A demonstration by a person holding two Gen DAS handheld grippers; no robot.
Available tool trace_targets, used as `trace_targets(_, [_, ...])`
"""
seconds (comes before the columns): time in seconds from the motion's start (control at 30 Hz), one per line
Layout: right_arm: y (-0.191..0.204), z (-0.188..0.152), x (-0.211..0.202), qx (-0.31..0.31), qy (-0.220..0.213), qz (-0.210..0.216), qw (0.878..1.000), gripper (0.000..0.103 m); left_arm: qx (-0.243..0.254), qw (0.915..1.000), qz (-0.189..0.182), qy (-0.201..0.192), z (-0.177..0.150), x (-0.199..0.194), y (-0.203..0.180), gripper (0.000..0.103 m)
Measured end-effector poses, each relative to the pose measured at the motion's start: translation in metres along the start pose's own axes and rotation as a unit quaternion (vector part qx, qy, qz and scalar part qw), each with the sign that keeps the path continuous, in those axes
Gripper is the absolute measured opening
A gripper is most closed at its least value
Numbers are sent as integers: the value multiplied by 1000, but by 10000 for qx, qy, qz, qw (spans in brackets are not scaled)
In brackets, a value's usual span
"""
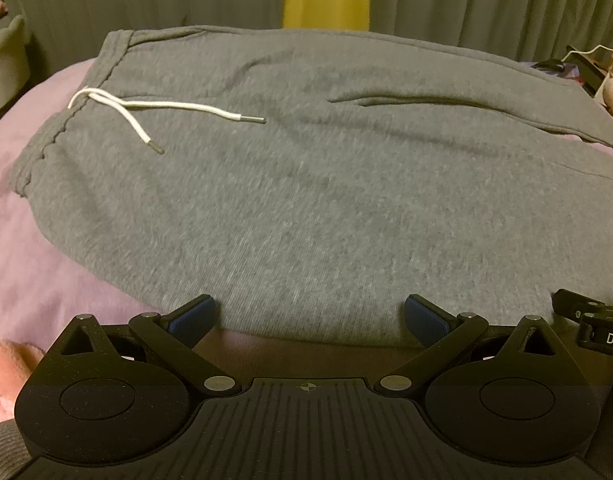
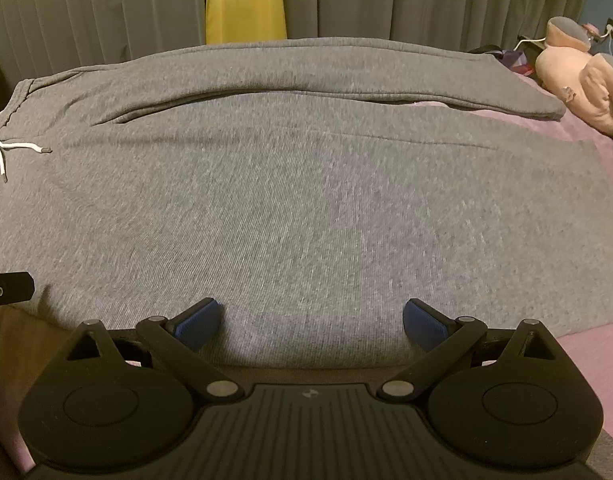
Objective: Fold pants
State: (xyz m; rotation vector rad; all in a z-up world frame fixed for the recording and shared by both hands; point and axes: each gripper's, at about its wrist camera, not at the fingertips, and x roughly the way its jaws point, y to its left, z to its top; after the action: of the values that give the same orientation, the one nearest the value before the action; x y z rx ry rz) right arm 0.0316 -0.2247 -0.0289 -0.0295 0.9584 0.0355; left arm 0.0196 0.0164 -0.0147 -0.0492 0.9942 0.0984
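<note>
Left wrist: pants [image 1: 306, 200] cut off rightward; left tongs [image 1: 309, 316], right tongs [image 2: 311, 318] spread, empty.

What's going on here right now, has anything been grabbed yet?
Nothing is grabbed yet. A pair of grey fleece sweatpants with a white drawstring lies spread flat on a pink bedsheet, waistband to the left. The left gripper and right gripper both hover at the near edge of the fabric, jaws wide open, holding nothing. A pink plush toy sits off at the far right.
</note>
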Motion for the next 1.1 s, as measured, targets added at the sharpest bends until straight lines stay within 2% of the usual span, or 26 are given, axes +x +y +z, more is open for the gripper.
trace_targets(0.23, [-1, -1, 0, 21, 3, 23, 10000, 99, -14, 10000, 50, 10, 1, 0, 0, 103])
trace_targets(0.47, [-2, -1, -16, -375, -139, -136, 9991, 99, 90, 9999, 70, 91, 2, 7, 5, 103])
trace_targets(0.6, [-8, 2, -17, -485, -131, -190, 9986, 99, -4, 10000, 34, 5, 4, 12, 15, 103])
trace_targets(0.7, [-9, 7, -16, -459, -157, -284, 9984, 99, -264, 9996, 41, -14, 8, 15, 26, 103])
trace_targets(0.9, [-2, 21, 0, 70, -148, -338, 9993, 99, -683, 9969, 11, -402, 7, 4, 39, 103])
trace_targets(1.0, [8, 22, 4, -38, -215, -312, 9993, 99, -607, 9965, -58, -581, 5, -2, 38, 103])
trace_targets(1.1, [17, 27, 9, -257, -217, -360, 9988, 99, -685, 9960, -150, -555, 6, -2, 40, 103])
